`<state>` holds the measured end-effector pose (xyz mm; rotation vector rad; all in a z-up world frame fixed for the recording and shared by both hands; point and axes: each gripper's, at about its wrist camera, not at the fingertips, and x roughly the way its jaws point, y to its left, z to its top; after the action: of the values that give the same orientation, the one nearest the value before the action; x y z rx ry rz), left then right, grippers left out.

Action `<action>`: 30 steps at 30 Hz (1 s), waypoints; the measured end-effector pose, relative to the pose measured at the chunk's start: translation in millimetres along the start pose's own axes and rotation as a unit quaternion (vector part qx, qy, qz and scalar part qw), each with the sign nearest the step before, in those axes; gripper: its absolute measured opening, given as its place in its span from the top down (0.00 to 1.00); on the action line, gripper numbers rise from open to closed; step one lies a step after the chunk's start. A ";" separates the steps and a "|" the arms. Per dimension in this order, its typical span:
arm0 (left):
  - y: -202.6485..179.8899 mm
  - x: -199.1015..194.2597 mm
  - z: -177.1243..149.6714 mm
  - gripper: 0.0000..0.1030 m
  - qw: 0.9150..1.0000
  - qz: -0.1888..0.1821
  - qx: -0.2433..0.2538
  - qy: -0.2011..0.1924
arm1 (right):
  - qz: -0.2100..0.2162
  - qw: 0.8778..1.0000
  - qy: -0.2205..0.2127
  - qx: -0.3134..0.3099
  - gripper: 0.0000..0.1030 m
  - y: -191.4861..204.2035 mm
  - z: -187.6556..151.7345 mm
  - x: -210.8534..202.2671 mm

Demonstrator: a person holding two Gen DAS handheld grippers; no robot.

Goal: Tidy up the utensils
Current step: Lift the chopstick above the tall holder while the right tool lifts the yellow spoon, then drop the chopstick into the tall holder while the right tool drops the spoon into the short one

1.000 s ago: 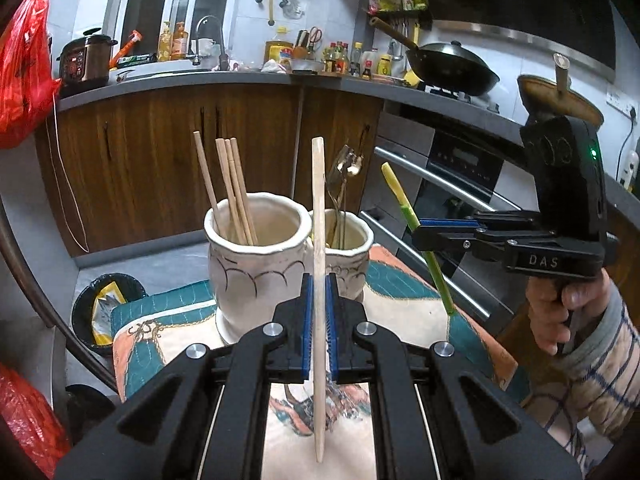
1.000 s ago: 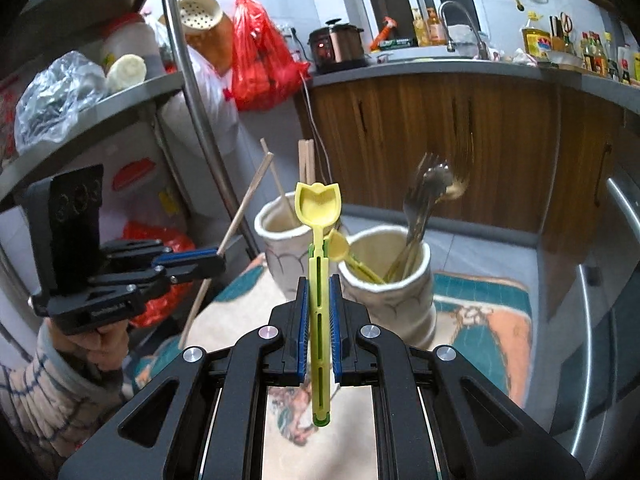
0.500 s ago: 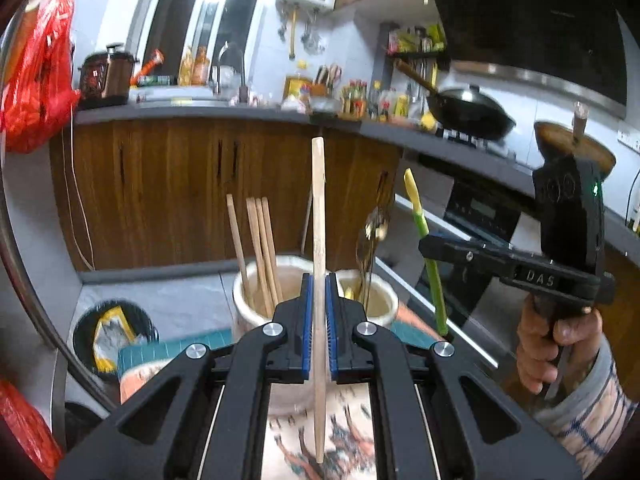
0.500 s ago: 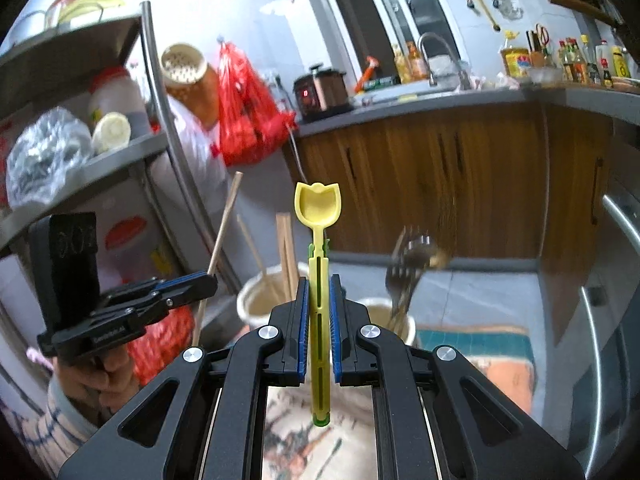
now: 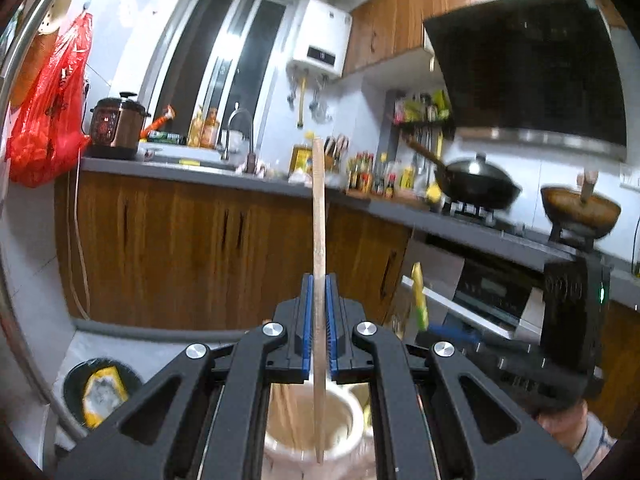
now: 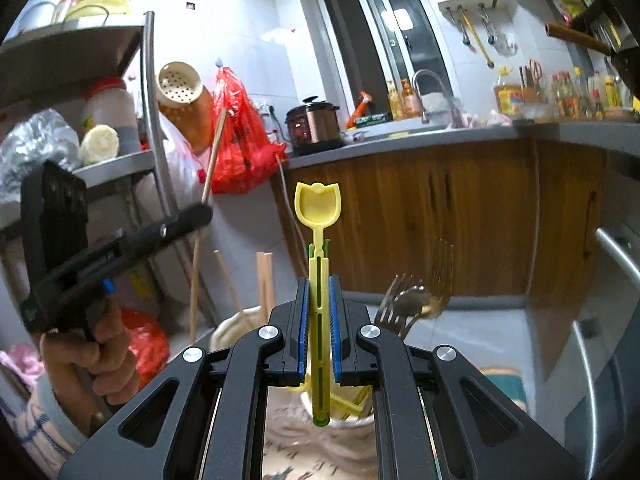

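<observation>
My left gripper (image 5: 319, 292) is shut on a wooden chopstick (image 5: 319, 216), held upright with its lower end over the mouth of a white ceramic holder (image 5: 308, 432) that has other chopsticks in it. My right gripper (image 6: 319, 292) is shut on a yellow-green plastic spoon (image 6: 317, 210), bowl up, its handle end over a second white holder (image 6: 340, 420) with forks and spoons (image 6: 416, 304). The left gripper (image 6: 188, 216) with its chopstick shows at left in the right wrist view. The right gripper (image 5: 452, 338) shows at right in the left wrist view.
A wooden kitchen counter (image 5: 192, 168) with a sink, a rice cooker (image 5: 116, 124) and a wok (image 5: 476, 184) runs behind. A metal shelf rack (image 6: 152, 120) with a red bag (image 6: 240, 148) stands at left. A black bin (image 5: 100, 388) sits on the floor.
Both grippers have risen and moved in over the two holders, so the holders dropped to the bottom of each view. The chopstick and the spoon stayed gripped.
</observation>
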<state>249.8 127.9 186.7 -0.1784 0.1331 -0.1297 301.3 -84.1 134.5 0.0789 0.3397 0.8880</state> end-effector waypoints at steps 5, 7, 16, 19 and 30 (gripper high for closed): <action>-1.8 19.1 -5.5 0.94 1.000 0.013 0.005 -0.026 | -0.004 1.000 -0.010 0.004 0.90 -6.5 -6.3 11.1; -2.9 25.1 -14.2 0.94 1.000 0.012 0.003 -0.023 | 0.001 1.000 -0.016 0.009 0.90 -9.3 -9.4 12.2; -10.2 21.9 -55.1 0.94 0.997 0.057 0.030 -0.035 | -0.024 0.999 -0.021 -0.007 0.90 -12.6 -28.7 21.6; -11.9 15.1 -63.7 0.94 0.997 0.061 0.036 -0.032 | -0.032 0.999 -0.014 -0.022 0.90 -9.1 -36.3 23.0; -13.3 10.6 -92.0 0.94 0.996 0.076 0.051 0.020 | -0.053 0.998 0.036 -0.022 0.90 -12.6 -62.4 21.6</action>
<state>245.5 97.9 98.2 -0.0626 0.1787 0.0116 303.1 -79.9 67.4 -0.0114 0.3871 0.7936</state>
